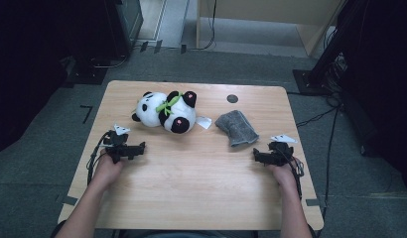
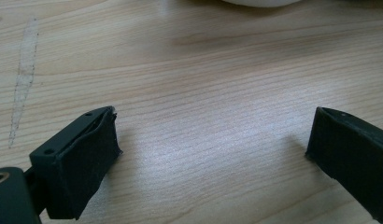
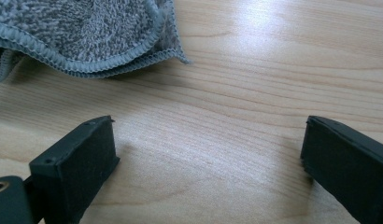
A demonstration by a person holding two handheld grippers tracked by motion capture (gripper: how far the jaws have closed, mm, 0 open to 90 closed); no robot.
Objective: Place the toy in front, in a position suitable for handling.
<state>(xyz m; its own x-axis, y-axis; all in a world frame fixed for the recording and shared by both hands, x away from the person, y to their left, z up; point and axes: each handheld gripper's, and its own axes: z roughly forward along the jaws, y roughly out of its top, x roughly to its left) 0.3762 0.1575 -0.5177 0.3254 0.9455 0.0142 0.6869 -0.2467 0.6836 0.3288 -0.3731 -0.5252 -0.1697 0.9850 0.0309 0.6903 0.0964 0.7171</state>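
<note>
A black-and-white panda plush [image 1: 166, 111] with a green collar lies on its side at the back left of the wooden table [image 1: 201, 168]. A folded grey towel [image 1: 236, 127] lies to its right, and its hemmed corner [image 3: 87, 37] fills the top left of the right gripper view. My left gripper [image 1: 137, 148] rests low near the table's left edge, open, with bare wood [image 2: 213, 140] between its jaws. My right gripper [image 1: 258, 156] sits near the right edge, just in front of the towel, open with nothing between its jaws [image 3: 208, 144].
A small white tag [image 1: 204, 122] lies between the panda and the towel. A dark round hole [image 1: 232, 98] is set in the tabletop at the back. Cables [image 1: 95, 158] trail from both grippers. Dark equipment stands on the floor around the table.
</note>
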